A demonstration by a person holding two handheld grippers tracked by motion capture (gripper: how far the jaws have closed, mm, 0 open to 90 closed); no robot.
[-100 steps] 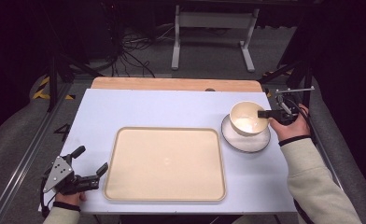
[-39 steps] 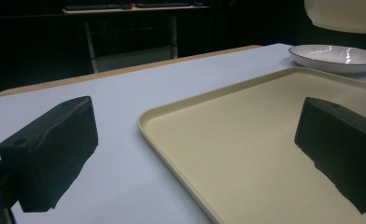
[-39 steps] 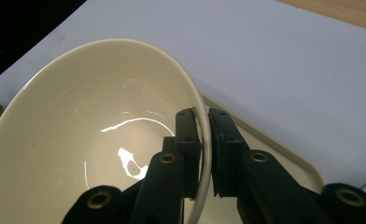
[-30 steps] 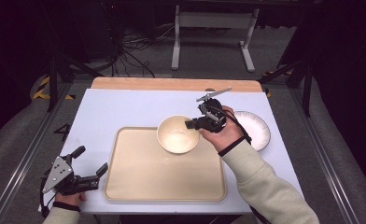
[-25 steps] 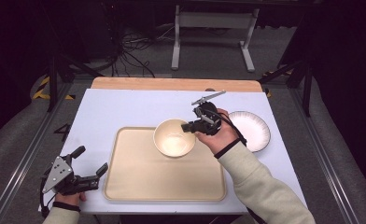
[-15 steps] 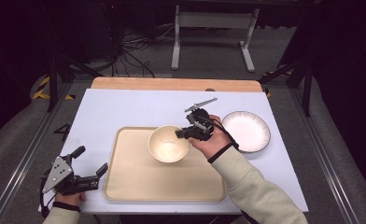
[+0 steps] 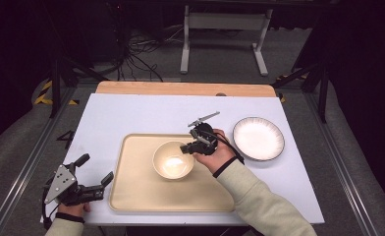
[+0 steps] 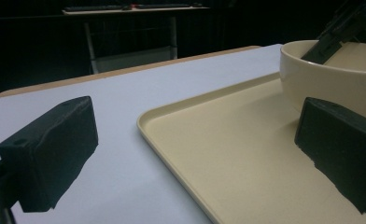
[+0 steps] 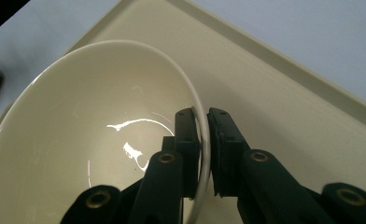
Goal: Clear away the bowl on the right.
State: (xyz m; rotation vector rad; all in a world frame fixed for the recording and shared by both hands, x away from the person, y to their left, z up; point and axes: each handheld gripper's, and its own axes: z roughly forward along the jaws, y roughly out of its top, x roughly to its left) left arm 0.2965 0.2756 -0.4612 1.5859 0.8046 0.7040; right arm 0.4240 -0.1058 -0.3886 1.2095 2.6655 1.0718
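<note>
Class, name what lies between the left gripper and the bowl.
In the high view, bare tray floor separates the left gripper from the bowl.

- The bowl looks like glazed ceramic, cream and glossy, with bright glints of light on its smooth inner wall.
- The tray looks like beige plastic, smooth with a dull satin finish and a rounded raised rim.
- The plate looks like glazed ceramic, white and shiny, with a darker rim.
- The table has a matt, pale, smooth top; a strip of bare light wood runs along its far edge.
- The right tongs are matt black plastic with brass-coloured rivets.
- The left tongs have matt black, slightly rough pads and a dull grey plate on top.
- The sleeve is soft, matt, cream-coloured cloth.
</note>
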